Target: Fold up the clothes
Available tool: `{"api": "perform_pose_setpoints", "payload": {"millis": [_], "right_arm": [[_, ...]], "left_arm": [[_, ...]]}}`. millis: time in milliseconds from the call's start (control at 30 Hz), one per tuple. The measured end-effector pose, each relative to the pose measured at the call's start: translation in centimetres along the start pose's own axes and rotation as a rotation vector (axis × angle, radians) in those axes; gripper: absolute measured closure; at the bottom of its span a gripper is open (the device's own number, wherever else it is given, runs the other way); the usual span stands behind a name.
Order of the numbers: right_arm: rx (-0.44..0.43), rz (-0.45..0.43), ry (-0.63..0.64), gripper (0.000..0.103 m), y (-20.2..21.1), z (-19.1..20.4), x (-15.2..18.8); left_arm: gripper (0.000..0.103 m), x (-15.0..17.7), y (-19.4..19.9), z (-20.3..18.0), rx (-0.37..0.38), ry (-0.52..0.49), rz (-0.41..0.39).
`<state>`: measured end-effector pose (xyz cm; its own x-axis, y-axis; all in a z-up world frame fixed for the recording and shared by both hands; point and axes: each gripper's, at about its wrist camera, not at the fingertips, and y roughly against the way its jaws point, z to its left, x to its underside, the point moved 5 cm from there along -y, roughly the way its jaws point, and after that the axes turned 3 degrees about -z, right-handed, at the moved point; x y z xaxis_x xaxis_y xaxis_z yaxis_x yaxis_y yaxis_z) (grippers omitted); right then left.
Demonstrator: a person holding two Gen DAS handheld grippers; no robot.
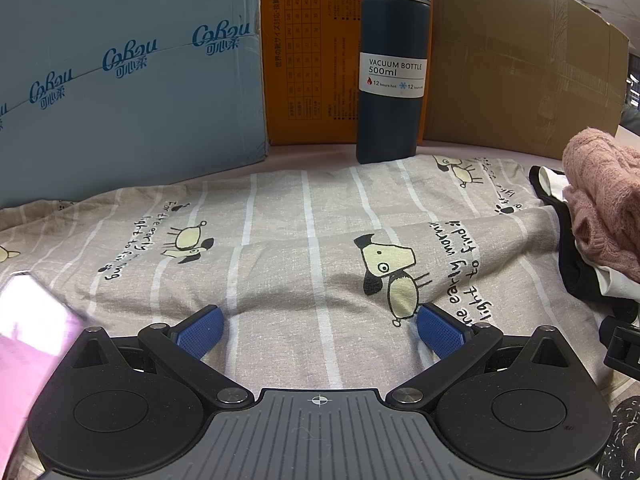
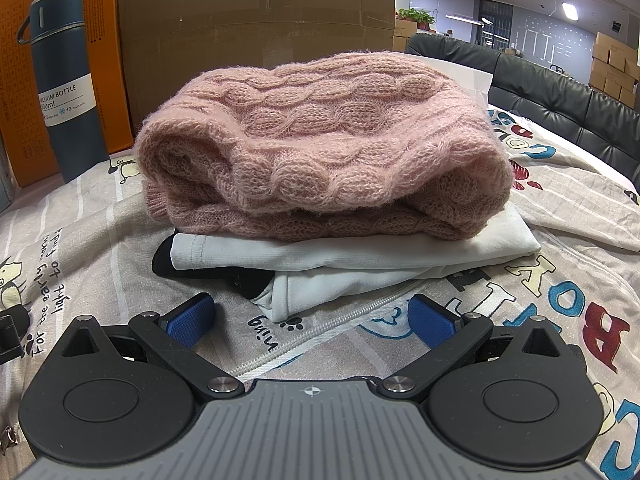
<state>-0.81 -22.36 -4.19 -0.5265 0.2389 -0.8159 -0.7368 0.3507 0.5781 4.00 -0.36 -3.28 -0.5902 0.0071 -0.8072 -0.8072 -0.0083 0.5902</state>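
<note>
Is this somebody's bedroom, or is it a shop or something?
Probably an office or storeroom, not a bedroom. Behind the folded pink sweater you can see stacked cardboard boxes under ceiling strip lights, and a black sofa. The cartoon-dog sheet just covers the work surface.

Ahead of hand-held gripper: brown cardboard box (image 2: 256, 12), orange box (image 1: 312, 52), pale blue carton (image 1: 128, 80). Far right: black leather sofa (image 2: 540, 84), stacked cartons (image 2: 614, 68), ceiling lights (image 2: 570, 10), potted plants (image 2: 416, 14).
</note>
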Motion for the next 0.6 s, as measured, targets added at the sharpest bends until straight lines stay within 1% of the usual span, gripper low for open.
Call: {"api": "perform_pose_setpoints", "payload": {"millis": [600], "right_arm": [[0.0,0.0,0.0,0.0,-0.1,0.13,-0.01]], "left_arm": [[0.0,0.0,0.03,0.03,0.0,0.0,0.0]]}}
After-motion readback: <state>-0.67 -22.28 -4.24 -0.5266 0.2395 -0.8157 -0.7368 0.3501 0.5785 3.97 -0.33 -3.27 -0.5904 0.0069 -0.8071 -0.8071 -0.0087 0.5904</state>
